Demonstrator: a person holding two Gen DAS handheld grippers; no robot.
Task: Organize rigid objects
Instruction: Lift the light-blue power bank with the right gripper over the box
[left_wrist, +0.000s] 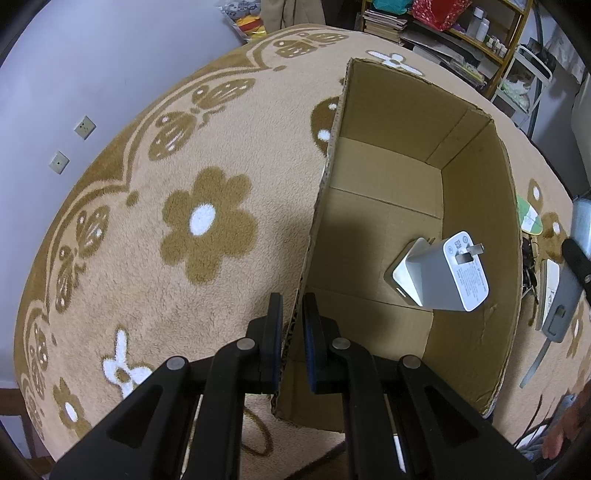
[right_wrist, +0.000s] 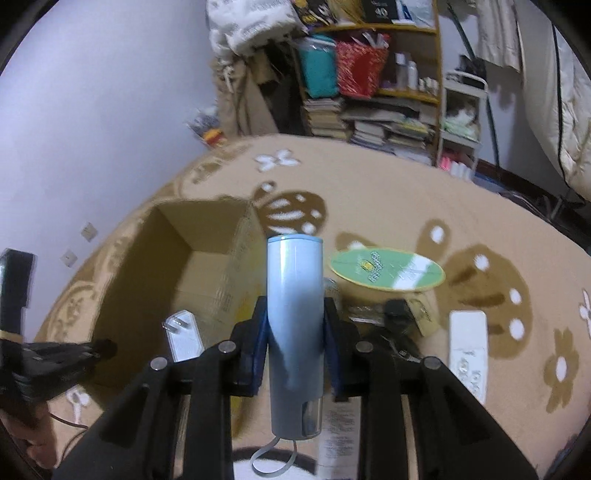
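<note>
Left wrist view: the left claw (left_wrist: 291, 325) is clamped on the near wall of an open cardboard box (left_wrist: 476, 332), one finger outside, one inside. The box stands on a tan flowered blanket (left_wrist: 166, 258). Inside, ahead and right of the claw, a white charger (left_wrist: 450, 275) leans on a white block (left_wrist: 404, 271).

Right wrist view: the right claw (right_wrist: 294, 325) grips a pale blue cylinder (right_wrist: 294, 314) upright between its blue pads, a strap loop hanging below. The box (right_wrist: 229, 266) sits to the left, a green oval card (right_wrist: 386, 271) and a white remote (right_wrist: 467, 354) lie to the right.
</note>
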